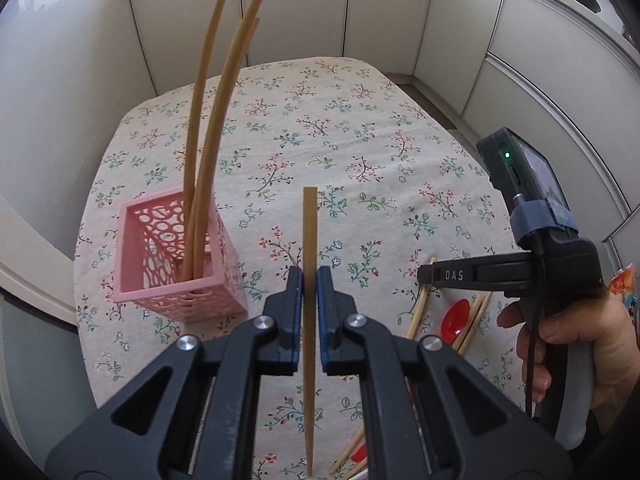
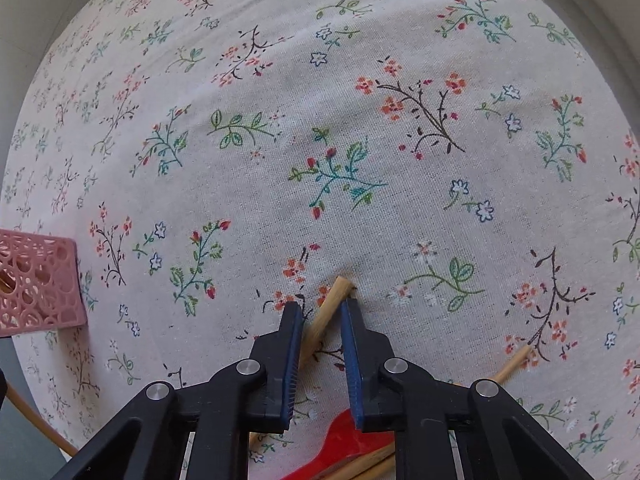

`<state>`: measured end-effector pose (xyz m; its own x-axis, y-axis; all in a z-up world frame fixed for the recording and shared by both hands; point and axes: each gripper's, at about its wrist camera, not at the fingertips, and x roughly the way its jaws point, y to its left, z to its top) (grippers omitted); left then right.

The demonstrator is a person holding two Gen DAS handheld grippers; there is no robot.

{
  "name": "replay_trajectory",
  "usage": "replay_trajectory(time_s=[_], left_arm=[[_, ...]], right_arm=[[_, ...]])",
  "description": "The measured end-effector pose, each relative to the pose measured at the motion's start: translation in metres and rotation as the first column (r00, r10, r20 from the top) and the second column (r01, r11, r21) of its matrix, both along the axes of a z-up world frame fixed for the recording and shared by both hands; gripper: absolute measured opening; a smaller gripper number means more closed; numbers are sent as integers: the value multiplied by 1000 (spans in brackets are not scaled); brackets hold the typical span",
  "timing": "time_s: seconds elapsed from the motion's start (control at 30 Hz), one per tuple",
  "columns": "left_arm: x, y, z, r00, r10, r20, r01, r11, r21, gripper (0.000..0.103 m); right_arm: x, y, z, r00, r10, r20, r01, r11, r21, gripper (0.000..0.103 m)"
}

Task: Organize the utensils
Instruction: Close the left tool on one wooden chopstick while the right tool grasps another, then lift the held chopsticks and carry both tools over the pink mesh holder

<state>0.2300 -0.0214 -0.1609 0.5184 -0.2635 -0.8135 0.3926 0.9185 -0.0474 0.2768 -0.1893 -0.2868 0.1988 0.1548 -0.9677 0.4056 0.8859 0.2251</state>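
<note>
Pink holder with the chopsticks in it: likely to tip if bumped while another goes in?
Possibly. The pink holder looks like light, perforated plastic, and three long chopsticks lean far above its rim, raising its balance. Its square base probably resists gentle knocks.

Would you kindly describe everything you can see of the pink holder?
The pink holder is a small square box, plastic by its look, open at the top, its walls pierced with round and oval holes. It stands upright on the floral tablecloth, to the left of the left gripper and clear of it. Three long wooden chopsticks stand inside it and lean out over the rim. In the right wrist view only one corner shows at the left edge.
</note>
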Motion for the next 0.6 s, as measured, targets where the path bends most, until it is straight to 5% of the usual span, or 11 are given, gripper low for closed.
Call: replay_trajectory(time_s=[0.33, 0.6], left_arm=[[-4, 9, 15, 997, 30, 71, -29, 1000, -12, 8], [-18, 22, 46, 977, 99, 187, -88, 994, -64, 8]], right_arm=[[-1, -25, -2, 992, -109, 64, 97, 982, 163, 10], [-17, -19, 54, 971, -61, 232, 20, 984, 174, 8]])
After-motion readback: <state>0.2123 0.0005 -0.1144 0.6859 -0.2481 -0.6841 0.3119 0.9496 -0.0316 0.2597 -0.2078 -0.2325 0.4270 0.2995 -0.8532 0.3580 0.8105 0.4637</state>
